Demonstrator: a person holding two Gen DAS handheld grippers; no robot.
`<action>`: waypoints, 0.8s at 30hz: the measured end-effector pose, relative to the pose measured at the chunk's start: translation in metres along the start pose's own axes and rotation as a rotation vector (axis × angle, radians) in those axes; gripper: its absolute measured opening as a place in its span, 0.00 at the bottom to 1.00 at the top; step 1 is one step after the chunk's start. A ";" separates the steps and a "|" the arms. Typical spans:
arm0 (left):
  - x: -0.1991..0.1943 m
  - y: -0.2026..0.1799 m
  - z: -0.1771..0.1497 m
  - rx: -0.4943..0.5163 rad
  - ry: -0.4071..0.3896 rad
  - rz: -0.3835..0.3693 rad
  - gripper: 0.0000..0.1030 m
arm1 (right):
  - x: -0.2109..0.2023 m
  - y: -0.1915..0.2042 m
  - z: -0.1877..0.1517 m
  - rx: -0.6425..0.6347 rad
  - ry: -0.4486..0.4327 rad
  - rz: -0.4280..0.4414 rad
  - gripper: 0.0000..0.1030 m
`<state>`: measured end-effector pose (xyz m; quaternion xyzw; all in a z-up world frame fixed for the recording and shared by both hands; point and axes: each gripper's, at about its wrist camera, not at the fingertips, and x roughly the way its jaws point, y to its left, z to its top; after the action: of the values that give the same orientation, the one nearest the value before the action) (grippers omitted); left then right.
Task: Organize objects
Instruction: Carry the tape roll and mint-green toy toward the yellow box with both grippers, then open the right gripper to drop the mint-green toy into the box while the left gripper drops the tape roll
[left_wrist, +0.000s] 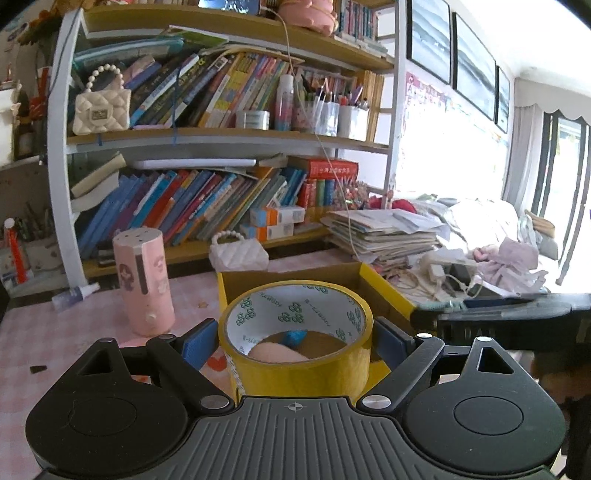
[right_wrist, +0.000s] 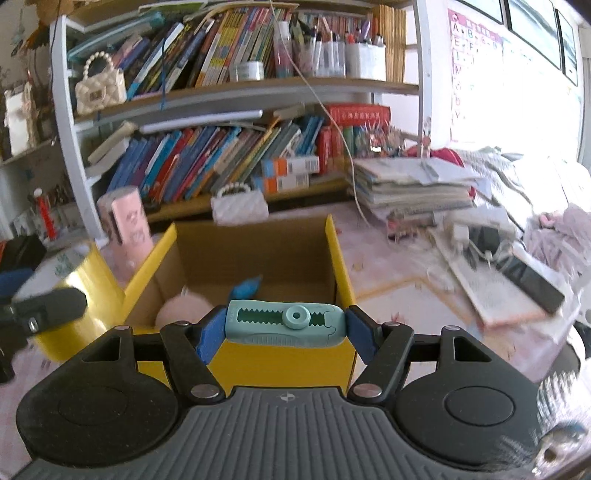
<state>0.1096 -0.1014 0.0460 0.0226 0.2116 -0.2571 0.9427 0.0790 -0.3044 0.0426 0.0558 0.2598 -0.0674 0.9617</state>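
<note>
Two held: tape roll (left_wrist: 295, 332) axis upright; teal cutter (right_wrist: 286, 324) lengthwise L-R.

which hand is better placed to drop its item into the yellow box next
Right, probably. Its tool holds the teal eraser just above the yellow box near wall, opening straight ahead. The left tool with the tape roll sits left of it.

A cardboard box (right_wrist: 255, 254) stands on the desk (right_wrist: 388, 273), open side up, with a soft toy (right_wrist: 184, 308) lying in it. Behind the box a small handbag (right_wrist: 239, 206) sits before the bookshelf (right_wrist: 236, 92). A cylinder holder (right_wrist: 127, 221) stands left of the box; a paper stack (right_wrist: 413, 188) lies toward the desk's right edge.
</note>
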 end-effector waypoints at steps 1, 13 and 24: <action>0.006 -0.001 0.001 0.000 0.006 0.002 0.87 | 0.005 -0.003 0.005 0.003 -0.003 0.005 0.64; 0.070 -0.020 -0.007 0.046 0.113 0.025 0.87 | 0.078 -0.013 0.043 0.073 0.093 0.135 0.65; 0.105 -0.019 -0.008 0.063 0.197 0.041 0.87 | 0.147 0.003 0.045 0.034 0.279 0.218 0.65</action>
<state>0.1792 -0.1664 -0.0035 0.0816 0.2946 -0.2407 0.9212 0.2276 -0.3227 0.0066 0.1085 0.3818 0.0411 0.9169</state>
